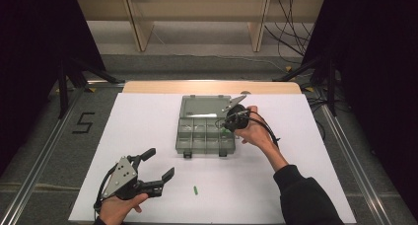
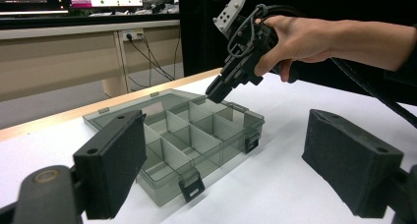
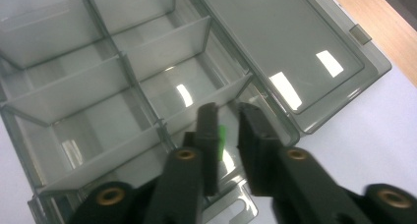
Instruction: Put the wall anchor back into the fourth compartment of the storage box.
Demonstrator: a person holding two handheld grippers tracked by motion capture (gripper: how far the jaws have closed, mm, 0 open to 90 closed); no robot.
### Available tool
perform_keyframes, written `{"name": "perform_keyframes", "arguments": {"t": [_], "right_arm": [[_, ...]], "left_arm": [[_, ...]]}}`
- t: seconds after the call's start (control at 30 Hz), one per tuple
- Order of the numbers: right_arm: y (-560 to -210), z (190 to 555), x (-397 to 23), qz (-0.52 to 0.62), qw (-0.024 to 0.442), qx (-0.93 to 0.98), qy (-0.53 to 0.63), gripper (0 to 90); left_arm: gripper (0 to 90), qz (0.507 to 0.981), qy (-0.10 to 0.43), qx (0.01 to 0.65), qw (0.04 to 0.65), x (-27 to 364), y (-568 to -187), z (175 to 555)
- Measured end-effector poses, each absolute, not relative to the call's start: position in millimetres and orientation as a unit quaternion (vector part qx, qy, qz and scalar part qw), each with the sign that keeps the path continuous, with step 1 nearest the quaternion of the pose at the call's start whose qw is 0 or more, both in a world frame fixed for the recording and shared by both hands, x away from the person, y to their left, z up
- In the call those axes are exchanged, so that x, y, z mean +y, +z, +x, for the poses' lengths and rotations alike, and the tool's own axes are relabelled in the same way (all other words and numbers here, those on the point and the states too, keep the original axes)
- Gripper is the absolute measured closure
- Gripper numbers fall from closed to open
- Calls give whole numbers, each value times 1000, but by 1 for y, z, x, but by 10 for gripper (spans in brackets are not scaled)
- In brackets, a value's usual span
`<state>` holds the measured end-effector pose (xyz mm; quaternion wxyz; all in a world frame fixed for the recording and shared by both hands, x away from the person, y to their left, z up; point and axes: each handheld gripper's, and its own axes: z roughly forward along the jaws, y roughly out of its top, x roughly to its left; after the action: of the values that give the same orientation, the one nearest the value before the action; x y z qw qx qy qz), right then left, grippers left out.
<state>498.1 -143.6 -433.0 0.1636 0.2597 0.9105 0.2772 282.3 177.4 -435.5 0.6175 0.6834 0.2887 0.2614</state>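
Right fingers hover over the open box, nearly together, a green piece between them; whether clamped, I cannot tell. Left fingers spread apart. The spare piece on the desk looks tiny, light, rigid: pinch across its middle.

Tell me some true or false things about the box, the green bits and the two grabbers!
1. The box has its lid open. True.
2. The left gripper is shut tight. False: its jaws stand wide apart, with nothing between them.
3. A green piece lies on the white table in front of the box. True.
4. The right gripper is far from the box. False: it is over the box's right end, jaws pointing down into a compartment.
5. A bit of green shows between the right gripper's jaws. True, though the jaws have a gap and I cannot tell if they grip it.
6. The box has one big space inside. False: dividers split it into many compartments.
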Motion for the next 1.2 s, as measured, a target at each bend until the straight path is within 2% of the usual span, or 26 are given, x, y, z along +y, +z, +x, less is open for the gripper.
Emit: {"name": "perform_keyframes", "arguments": {"t": [0.33,0.63,1.2], "right_arm": [[-423,489,-138,268,162,903,296,478],[-408,469,-132,276,160,892,321,339],[-387,416,-105,227,149,903,334,306]], "left_arm": [[158,683,262,288,618,178,-435,282],[158,681,262,290,620,178,-435,282],[158,681,261,295,618,178,-434,281]]}}
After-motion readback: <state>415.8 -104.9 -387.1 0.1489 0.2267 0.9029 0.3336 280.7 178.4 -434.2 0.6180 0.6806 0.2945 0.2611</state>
